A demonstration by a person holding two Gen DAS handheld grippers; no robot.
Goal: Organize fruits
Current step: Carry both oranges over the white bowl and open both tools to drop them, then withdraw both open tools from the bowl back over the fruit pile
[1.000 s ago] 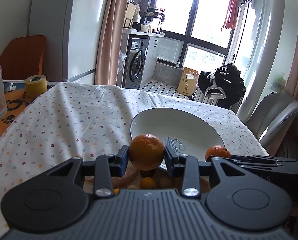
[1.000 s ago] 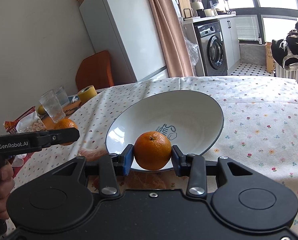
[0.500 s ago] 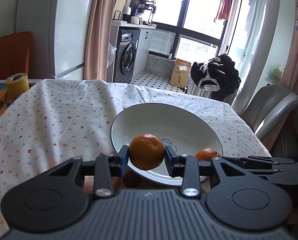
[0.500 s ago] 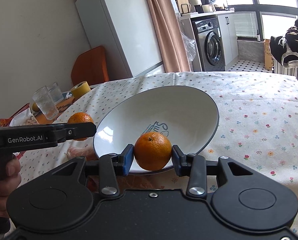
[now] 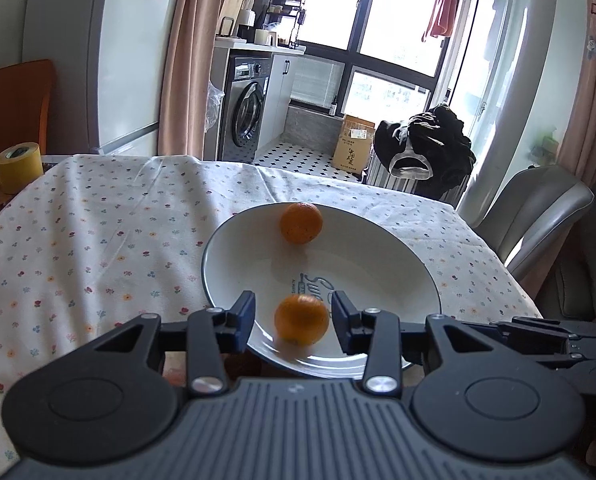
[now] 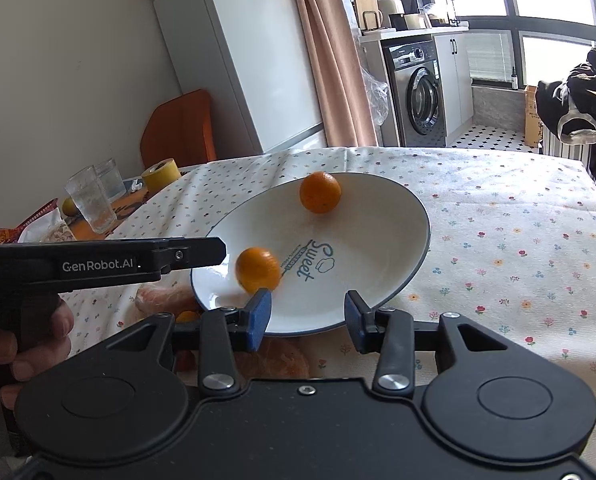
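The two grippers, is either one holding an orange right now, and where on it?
Neither. Left gripper and right gripper are open; both oranges lie loose in the plate.

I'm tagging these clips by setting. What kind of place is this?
Most likely a home dining area beside a kitchen or laundry corner: a table with a flowered cloth holding a plate with two oranges, a washing machine under a counter, and a tall white fridge.

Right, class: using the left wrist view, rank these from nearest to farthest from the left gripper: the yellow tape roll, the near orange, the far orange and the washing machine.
1. Near orange, between the open left gripper's fingers, in the plate.
2. Far orange, by the plate's far rim.
3. Yellow tape roll, far left on the table.
4. Washing machine, beyond the table.
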